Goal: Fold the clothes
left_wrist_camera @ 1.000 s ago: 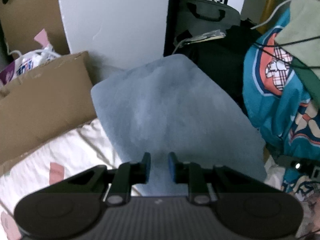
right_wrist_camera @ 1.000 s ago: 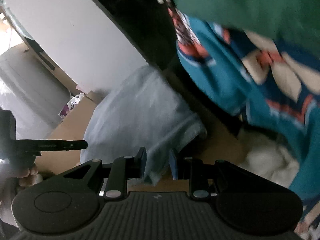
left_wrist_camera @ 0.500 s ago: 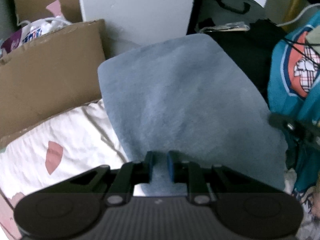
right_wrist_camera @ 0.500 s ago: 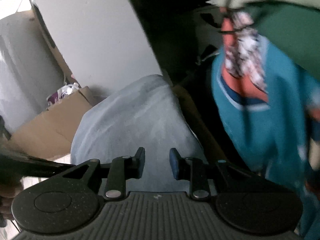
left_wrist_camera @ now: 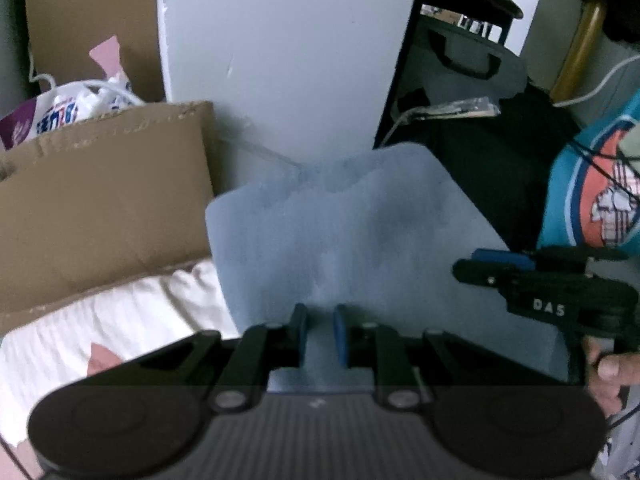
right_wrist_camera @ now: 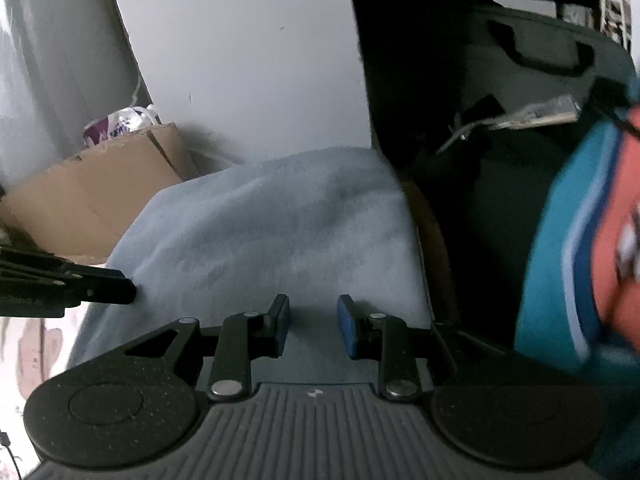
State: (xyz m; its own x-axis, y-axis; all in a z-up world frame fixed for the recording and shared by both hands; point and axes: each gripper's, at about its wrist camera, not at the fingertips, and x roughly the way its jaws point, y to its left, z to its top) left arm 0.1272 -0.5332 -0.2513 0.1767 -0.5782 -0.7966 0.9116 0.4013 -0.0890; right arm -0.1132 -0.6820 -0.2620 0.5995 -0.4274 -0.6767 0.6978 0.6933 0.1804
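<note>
A light blue fleece cloth (left_wrist_camera: 360, 240) lies spread on the white bedsheet (left_wrist_camera: 100, 328), its far edge rumpled against a white panel. My left gripper (left_wrist_camera: 320, 330) sits at the cloth's near edge, jaws nearly together and shut on that edge. The right wrist view shows the left gripper (right_wrist_camera: 128, 292) at the cloth's (right_wrist_camera: 280, 220) left side. My right gripper (right_wrist_camera: 313, 326) hovers over the cloth with its jaws apart and nothing pinched. From the left wrist camera, the right gripper (left_wrist_camera: 472, 270) reaches in over the cloth's right edge, held by a hand (left_wrist_camera: 608, 368).
A cardboard box (left_wrist_camera: 100, 200) stands left of the cloth, with a plastic bag (left_wrist_camera: 60, 108) behind it. A white panel (left_wrist_camera: 280, 60) rises at the back. A dark shelf with a grey bag (left_wrist_camera: 472, 52) and a teal patterned garment (left_wrist_camera: 592, 200) crowd the right side.
The right gripper swung left from the teal garment to above the blue cloth and rolled level, entering the left wrist view. The cloth's far edge has bunched up against the white panel.
</note>
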